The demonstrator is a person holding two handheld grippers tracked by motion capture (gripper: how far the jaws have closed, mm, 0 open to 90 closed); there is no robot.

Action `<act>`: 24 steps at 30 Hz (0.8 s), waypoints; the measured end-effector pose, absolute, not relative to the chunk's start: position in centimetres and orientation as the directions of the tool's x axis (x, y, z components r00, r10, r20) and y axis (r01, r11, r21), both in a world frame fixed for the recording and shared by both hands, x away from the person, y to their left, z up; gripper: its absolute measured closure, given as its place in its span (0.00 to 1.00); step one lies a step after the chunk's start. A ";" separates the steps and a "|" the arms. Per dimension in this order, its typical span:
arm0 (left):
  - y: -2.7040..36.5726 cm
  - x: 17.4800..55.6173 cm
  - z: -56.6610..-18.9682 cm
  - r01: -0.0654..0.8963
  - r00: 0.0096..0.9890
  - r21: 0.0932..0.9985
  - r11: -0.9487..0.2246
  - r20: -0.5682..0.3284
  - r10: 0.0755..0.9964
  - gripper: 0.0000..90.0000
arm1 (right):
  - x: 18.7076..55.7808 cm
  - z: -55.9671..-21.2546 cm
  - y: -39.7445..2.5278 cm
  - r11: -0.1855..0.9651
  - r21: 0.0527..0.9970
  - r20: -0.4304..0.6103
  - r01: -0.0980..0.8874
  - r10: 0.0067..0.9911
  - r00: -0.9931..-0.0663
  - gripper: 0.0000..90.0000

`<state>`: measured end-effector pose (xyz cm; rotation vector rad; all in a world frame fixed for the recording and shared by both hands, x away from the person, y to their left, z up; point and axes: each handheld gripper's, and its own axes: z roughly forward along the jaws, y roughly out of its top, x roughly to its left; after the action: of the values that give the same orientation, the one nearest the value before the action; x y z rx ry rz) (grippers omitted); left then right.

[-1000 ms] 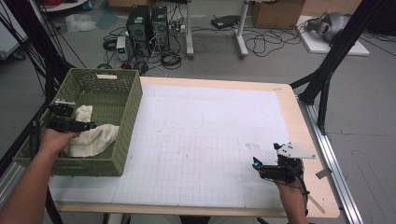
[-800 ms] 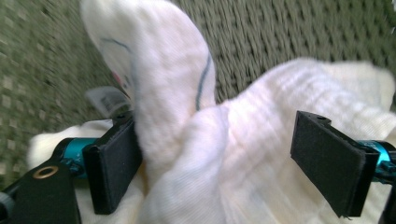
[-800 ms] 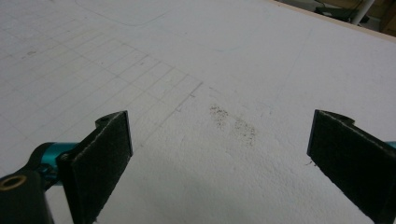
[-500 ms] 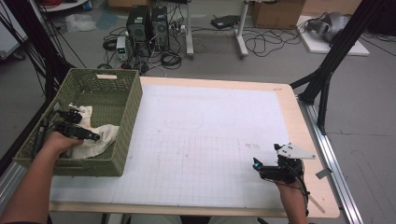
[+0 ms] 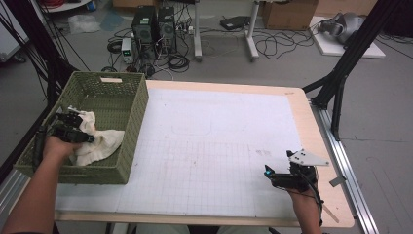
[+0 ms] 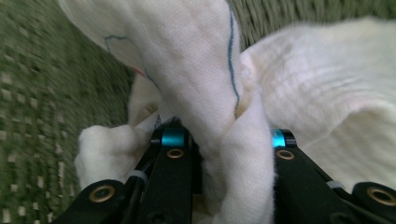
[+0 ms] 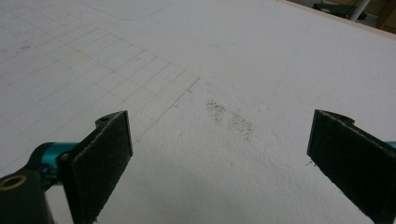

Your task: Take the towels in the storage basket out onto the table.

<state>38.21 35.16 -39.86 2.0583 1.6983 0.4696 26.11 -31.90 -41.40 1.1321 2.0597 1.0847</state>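
Clearly the work centres on the white cloth (image 5: 97,141), which lies bunched inside the green basket (image 5: 134,105) at the left of the high view. The left gripper (image 5: 73,129) is down in the basket, and the left gripper view shows its jaws clamped on a thick fold of that cloth (image 6: 224,93), with green weave behind. This looks like the grasp step; the next move likely calls for a lift clear of the basket wall without snagging. The right gripper (image 5: 285,178) rests at lower right on the white gridded mat (image 5: 214,141), jaws wide apart over nothing. Against the earlier frames, the left gripper has turned and settled onto the cloth; the right has not shifted.
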 end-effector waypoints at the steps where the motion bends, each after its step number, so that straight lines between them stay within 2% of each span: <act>1: 35.3 38.1 -39.6 0.826 0.180 0.546 -0.142 -0.017 0.983 0.89 | 26.1 -41.4 -32.0 0.319 0.848 -0.078 0.423 0.865 -0.496 0.07; 8: 36.2 37.3 -38.3 0.716 0.134 0.697 -0.037 -0.086 0.987 0.89 | 26.1 -41.4 -32.1 0.307 0.850 -0.066 0.428 0.869 -0.490 0.07; 18: 36.8 36.4 -37.2 0.604 0.104 0.797 0.027 -0.113 0.988 0.89 | 26.0 -41.2 -32.3 0.271 0.866 -0.034 0.420 0.870 -0.492 0.07; 24: 37.2 35.4 -35.8 0.466 0.102 0.880 0.094 -0.159 0.982 0.89 | 26.1 -41.3 -32.4 0.252 0.868 -0.011 0.428 0.871 -0.491 0.07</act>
<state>35.44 37.16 -35.77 1.5038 1.4953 0.7434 26.09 -32.40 -41.31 1.1770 2.0295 1.1693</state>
